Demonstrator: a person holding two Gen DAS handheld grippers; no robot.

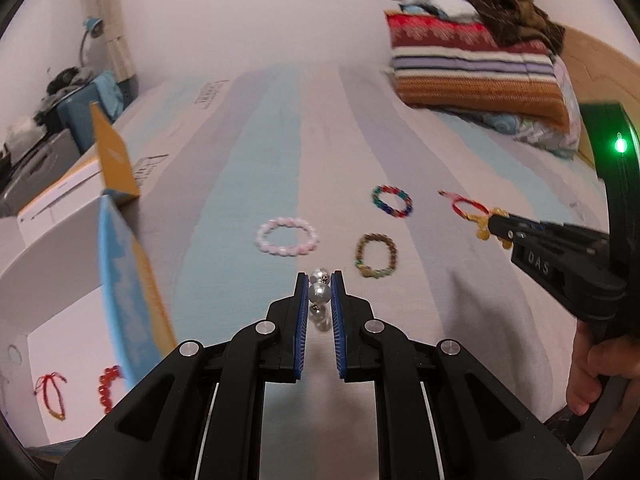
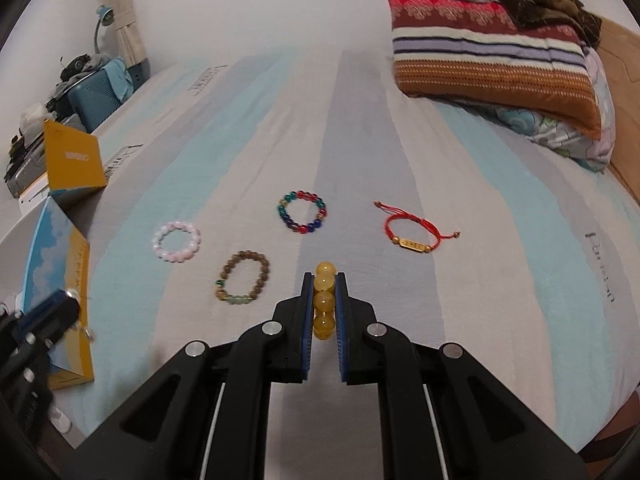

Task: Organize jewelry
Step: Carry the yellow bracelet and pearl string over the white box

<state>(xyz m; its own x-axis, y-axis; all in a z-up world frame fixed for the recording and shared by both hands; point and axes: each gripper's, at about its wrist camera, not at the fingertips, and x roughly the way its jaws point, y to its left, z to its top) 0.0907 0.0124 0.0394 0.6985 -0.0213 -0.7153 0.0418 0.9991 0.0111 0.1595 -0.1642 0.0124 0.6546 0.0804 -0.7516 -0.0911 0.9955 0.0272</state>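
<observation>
A: What does each hand-held gripper hold?
B: The left hand-held gripper (image 1: 320, 294) pinches one silver pearl bracelet (image 1: 319, 293); the right hand-held gripper (image 2: 325, 300) pinches one yellow bead bracelet (image 2: 324, 302).
A: Ahead of them?
B: Four bracelets on the striped bed (image 2: 500, 280): one pink bead bracelet (image 2: 176, 241), one brown wooden bead bracelet (image 2: 241, 281), one multicoloured glass bead bracelet (image 2: 302, 211), one red cord bracelet (image 2: 416, 230).

Home bedroom: bed with striped sheet (image 2: 248, 128), folded quilts (image 2: 492, 64), curtain (image 2: 128, 20), desk lamp (image 2: 105, 14).

Four bracelets lying on the bed: one pink (image 2: 177, 243), one brown (image 2: 242, 282), one multicolour (image 2: 302, 212), one red cord (image 2: 416, 231), two held bracelets: pearl (image 1: 319, 293), yellow (image 2: 324, 304), two tongs (image 1: 320, 280) (image 2: 324, 280), one box (image 1: 60, 280)
</observation>
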